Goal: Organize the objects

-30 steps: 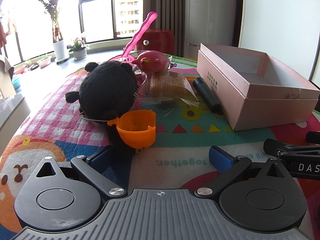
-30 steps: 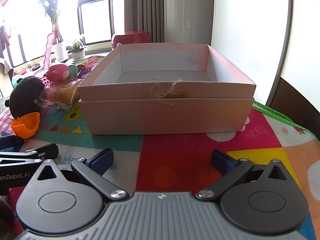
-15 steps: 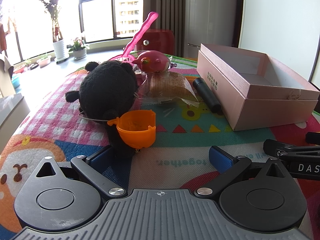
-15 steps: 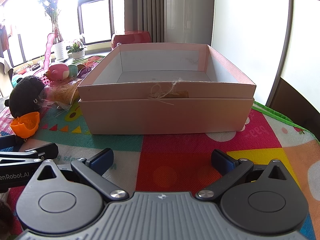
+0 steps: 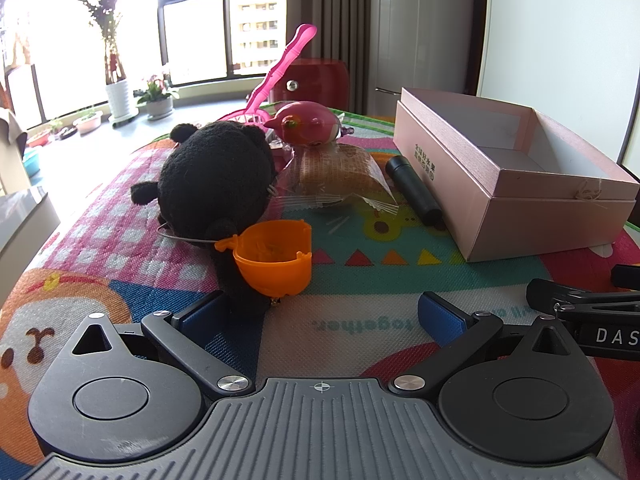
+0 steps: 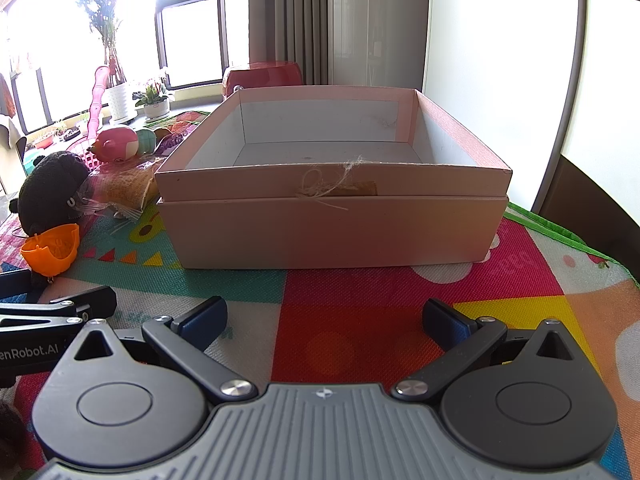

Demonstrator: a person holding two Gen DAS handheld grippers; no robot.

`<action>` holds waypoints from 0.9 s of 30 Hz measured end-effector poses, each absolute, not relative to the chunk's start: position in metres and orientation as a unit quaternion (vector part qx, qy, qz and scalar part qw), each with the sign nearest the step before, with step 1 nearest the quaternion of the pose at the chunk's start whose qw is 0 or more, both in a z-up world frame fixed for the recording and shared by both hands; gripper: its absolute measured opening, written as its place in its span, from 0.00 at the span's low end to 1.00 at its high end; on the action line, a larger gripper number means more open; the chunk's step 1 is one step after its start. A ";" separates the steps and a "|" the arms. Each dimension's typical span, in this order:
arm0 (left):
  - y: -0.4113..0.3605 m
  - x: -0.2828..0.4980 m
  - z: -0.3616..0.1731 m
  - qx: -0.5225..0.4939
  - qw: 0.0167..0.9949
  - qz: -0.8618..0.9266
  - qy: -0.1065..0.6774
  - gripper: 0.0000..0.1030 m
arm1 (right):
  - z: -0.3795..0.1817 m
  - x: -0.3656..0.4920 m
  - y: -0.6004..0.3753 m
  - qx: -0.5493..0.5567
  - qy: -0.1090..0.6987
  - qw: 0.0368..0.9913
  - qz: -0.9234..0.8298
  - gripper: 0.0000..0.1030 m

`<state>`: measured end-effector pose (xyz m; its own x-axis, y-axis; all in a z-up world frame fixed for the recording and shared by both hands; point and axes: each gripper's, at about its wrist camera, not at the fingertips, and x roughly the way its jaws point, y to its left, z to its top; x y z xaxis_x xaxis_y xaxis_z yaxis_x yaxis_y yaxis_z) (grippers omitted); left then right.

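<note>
An empty pink box [image 6: 332,184] [image 5: 516,184] stands open on the colourful play mat. Left of it lie a black plush toy [image 5: 216,176] [image 6: 50,188], an orange cup-shaped toy [image 5: 276,260] [image 6: 52,252], a wrapped pastry [image 5: 336,176], a black cylinder [image 5: 414,190], a pink round toy [image 5: 306,122] and a pink long-handled scoop [image 5: 280,72]. My left gripper [image 5: 320,312] is open just short of the orange toy, holding nothing. My right gripper [image 6: 324,312] is open in front of the box, nothing between its fingers.
The mat [image 6: 360,308] covers the table; its right edge [image 6: 580,240] drops off near a dark cabinet. A red stool [image 6: 264,74] stands behind the box. Potted plants [image 5: 116,96] line the window sill. Each gripper shows at the edge of the other's view.
</note>
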<state>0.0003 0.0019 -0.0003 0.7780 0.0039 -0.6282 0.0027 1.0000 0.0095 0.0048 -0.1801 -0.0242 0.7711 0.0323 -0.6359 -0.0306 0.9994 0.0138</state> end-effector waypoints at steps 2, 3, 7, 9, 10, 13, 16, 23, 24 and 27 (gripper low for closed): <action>0.002 0.000 0.000 0.005 0.943 0.000 0.333 1.00 | -0.024 0.005 -0.180 0.001 0.338 0.941 0.017 1.00; 0.003 0.000 0.000 0.003 0.943 -0.001 0.333 1.00 | -0.024 0.005 -0.180 0.001 0.338 0.941 0.017 1.00; 0.007 -0.002 0.001 -0.010 0.943 -0.017 0.332 1.00 | -0.023 0.004 -0.183 0.000 0.343 0.939 0.020 1.00; 0.016 -0.005 0.007 -0.006 0.942 -0.045 0.332 1.00 | -0.020 0.012 -0.182 0.002 0.360 0.933 0.027 1.00; 0.023 -0.014 0.014 0.003 0.947 -0.056 0.315 1.00 | -0.018 0.012 -0.184 0.001 0.368 0.929 0.029 1.00; 0.044 -0.023 0.040 0.049 0.969 -0.039 0.239 1.00 | -0.015 0.014 -0.187 -0.014 0.383 0.922 0.048 1.00; 0.076 0.011 0.054 0.019 0.973 -0.030 0.228 1.00 | -0.015 0.016 -0.186 -0.015 0.388 0.920 0.049 1.00; 0.093 0.089 0.028 0.011 0.950 -0.076 0.303 1.00 | -0.008 0.026 -0.182 -0.018 0.419 0.907 0.041 1.00; 0.096 0.091 0.027 0.002 0.950 -0.084 0.301 0.92 | -0.007 0.027 -0.180 -0.020 0.419 0.907 0.044 1.00; 0.117 0.078 0.034 -0.048 0.946 -0.127 0.295 0.61 | -0.004 0.017 -0.168 -0.014 0.409 0.908 0.086 1.00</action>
<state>0.0781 0.1166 0.0342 0.7939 -0.2679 -0.5458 0.2108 0.9633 -0.1663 0.0172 -0.1675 -0.0042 0.6504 0.1454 -0.7455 -0.1687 0.9846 0.0448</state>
